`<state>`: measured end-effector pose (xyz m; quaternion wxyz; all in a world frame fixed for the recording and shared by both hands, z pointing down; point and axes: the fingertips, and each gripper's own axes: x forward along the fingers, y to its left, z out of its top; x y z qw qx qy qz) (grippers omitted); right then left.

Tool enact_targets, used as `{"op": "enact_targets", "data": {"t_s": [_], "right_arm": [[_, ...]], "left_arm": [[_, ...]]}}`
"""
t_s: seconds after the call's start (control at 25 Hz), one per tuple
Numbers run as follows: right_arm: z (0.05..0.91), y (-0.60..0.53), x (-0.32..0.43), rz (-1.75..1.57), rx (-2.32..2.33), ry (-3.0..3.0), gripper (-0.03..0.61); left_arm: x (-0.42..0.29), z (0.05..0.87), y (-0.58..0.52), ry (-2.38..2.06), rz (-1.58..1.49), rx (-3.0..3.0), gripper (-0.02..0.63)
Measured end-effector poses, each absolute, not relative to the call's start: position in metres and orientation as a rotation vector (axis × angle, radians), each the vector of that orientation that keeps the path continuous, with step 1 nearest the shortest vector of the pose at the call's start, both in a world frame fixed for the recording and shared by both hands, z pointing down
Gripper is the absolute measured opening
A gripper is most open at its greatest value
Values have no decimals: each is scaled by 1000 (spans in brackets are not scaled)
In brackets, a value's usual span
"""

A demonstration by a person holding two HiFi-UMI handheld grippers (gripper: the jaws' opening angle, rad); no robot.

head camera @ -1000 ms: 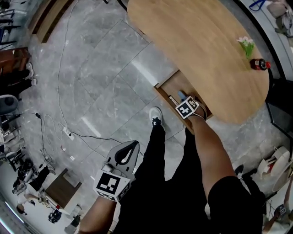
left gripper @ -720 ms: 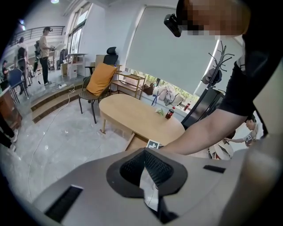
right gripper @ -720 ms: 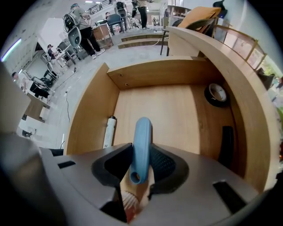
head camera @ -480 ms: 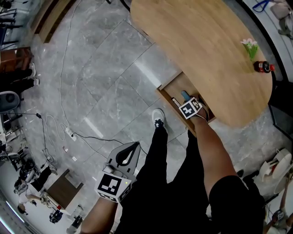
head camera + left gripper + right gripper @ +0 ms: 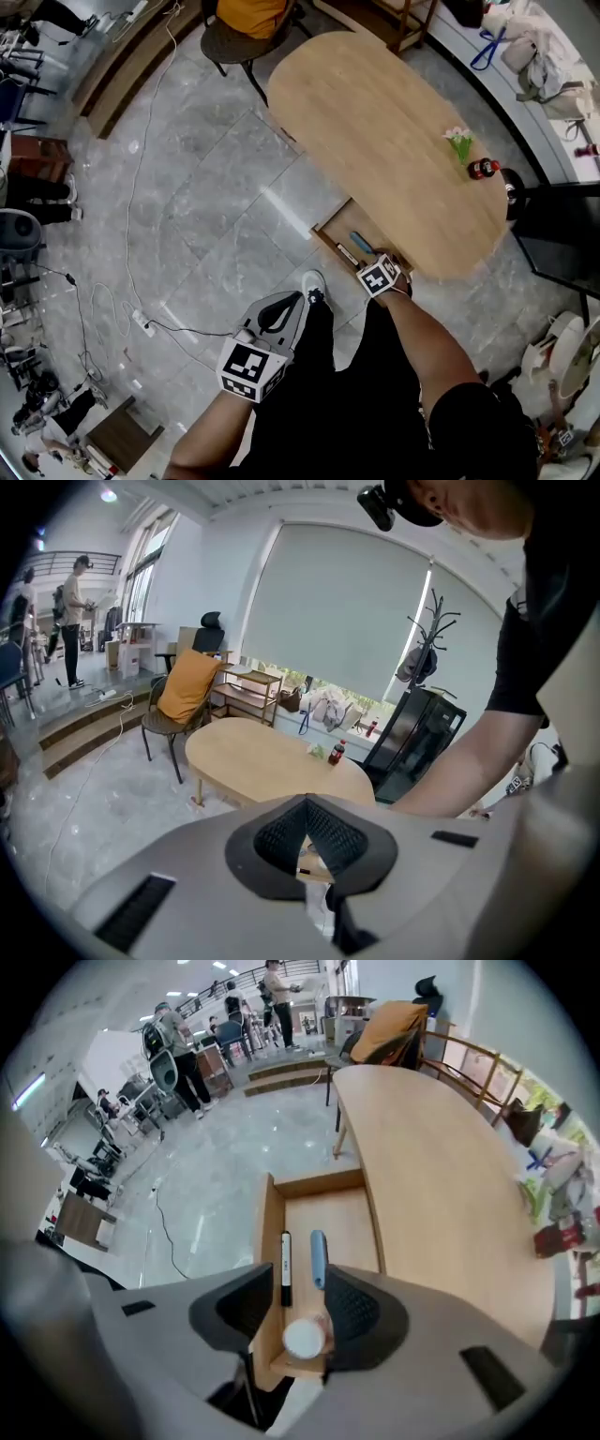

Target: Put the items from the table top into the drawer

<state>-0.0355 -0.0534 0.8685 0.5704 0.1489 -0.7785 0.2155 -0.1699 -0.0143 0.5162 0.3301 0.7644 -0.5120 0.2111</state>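
The oval wooden table (image 5: 375, 122) has its drawer (image 5: 323, 230) pulled open. A black pen (image 5: 286, 1265), a blue item (image 5: 318, 1258) and a white-capped bottle (image 5: 304, 1337) are inside it. My right gripper (image 5: 300, 1293) hangs above the drawer's near end, jaws opening, with the bottle below the gap and untouched by the pads. In the head view the right gripper (image 5: 375, 267) hides the bottle. My left gripper (image 5: 298, 294) is shut and empty, over the floor beside my leg. A small red bottle (image 5: 482, 170) and a flower sprig (image 5: 459, 141) stand on the table's far right end.
A chair draped with orange cloth (image 5: 246, 23) stands at the table's far end. A cable and power strip (image 5: 141, 323) lie on the grey floor to the left. My shoe (image 5: 314, 281) is just before the drawer. A black cabinet (image 5: 558, 225) stands to the right.
The right gripper has lifted up out of the drawer. The left gripper has risen and come closer to the drawer. The head view has swung to show more of the room.
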Motion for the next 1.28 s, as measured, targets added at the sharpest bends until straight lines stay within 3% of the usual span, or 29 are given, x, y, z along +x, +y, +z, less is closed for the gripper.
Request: {"op": "enact_targets", "data": {"t_s": [0.44, 0.6, 0.72, 0.92, 1.28], "right_arm": [[667, -44, -56, 616, 600, -2079, 160], [577, -49, -62, 597, 747, -2207, 51], [503, -43, -64, 621, 876, -2346, 16], [393, -16, -44, 621, 1022, -2581, 3], [296, 41, 22, 431, 1172, -2694, 3]], "left_arm": [[-155, 435, -22, -1193, 506, 2259, 2], [-161, 409, -22, -1156, 472, 2361, 2], [-165, 400, -15, -1097, 471, 2416, 2], [-158, 380, -19, -1051, 424, 2474, 2], [-111, 321, 12, -1085, 313, 2560, 2]]}}
